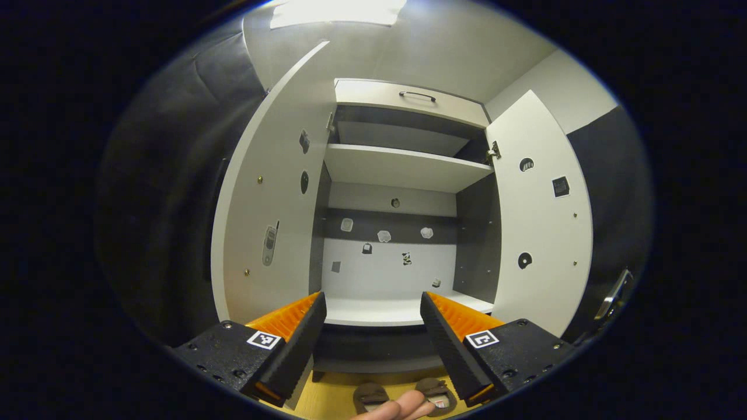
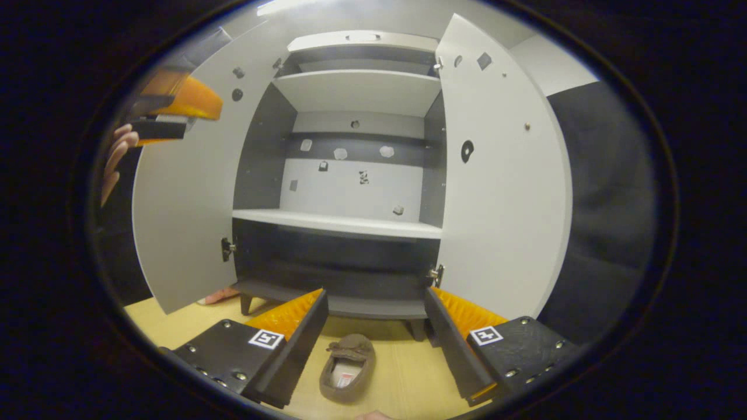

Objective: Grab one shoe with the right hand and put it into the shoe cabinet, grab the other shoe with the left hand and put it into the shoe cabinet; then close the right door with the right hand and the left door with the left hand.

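The white shoe cabinet stands with both doors wide open and its shelves bare. In the left gripper view two brown shoes lie side by side on the wooden floor, low in front of the cabinet, below my open left gripper, which is raised and faces the middle shelf. In the right gripper view one brown shoe lies on the floor just ahead of and between the fingers of my open right gripper, untouched. The left gripper hangs high beside the left door.
The right door swings out toward me, and the left door does too. A drawer with a handle tops the cabinet. The cabinet stands on short legs on the floor. A hand holds the left gripper.
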Demonstrator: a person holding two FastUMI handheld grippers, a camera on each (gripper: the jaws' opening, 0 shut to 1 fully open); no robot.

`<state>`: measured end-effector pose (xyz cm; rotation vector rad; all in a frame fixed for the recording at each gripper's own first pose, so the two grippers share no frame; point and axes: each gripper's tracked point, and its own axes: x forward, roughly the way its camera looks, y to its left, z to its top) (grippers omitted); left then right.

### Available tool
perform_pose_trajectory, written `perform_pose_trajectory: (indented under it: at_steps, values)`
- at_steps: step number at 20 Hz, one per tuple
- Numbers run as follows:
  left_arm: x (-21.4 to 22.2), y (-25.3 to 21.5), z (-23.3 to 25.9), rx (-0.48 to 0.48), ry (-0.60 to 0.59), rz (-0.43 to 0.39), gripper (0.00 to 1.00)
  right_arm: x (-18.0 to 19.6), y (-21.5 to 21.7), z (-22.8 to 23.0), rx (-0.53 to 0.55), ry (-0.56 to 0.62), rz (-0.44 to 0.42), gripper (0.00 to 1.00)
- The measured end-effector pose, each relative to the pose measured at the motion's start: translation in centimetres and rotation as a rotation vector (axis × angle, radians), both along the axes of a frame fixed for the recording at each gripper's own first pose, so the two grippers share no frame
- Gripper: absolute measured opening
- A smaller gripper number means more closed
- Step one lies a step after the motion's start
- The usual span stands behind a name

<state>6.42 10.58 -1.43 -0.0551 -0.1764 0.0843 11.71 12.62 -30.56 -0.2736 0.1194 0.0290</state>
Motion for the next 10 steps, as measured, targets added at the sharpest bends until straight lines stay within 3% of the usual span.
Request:
perform_pose_trajectory:
  at_steps: [6,10]
  values:
    - [3.0,1.8,-3.2,-0.011,0.046,0.013,0.99,2.0,-0.2,-11.1,0.014,0.213,-0.045,1.00]
    - [4.2,2.7,-3.2,0.022,0.041,0.022,0.99,1.8,1.2,-16.5,-0.022,0.316,-0.013,1.00]
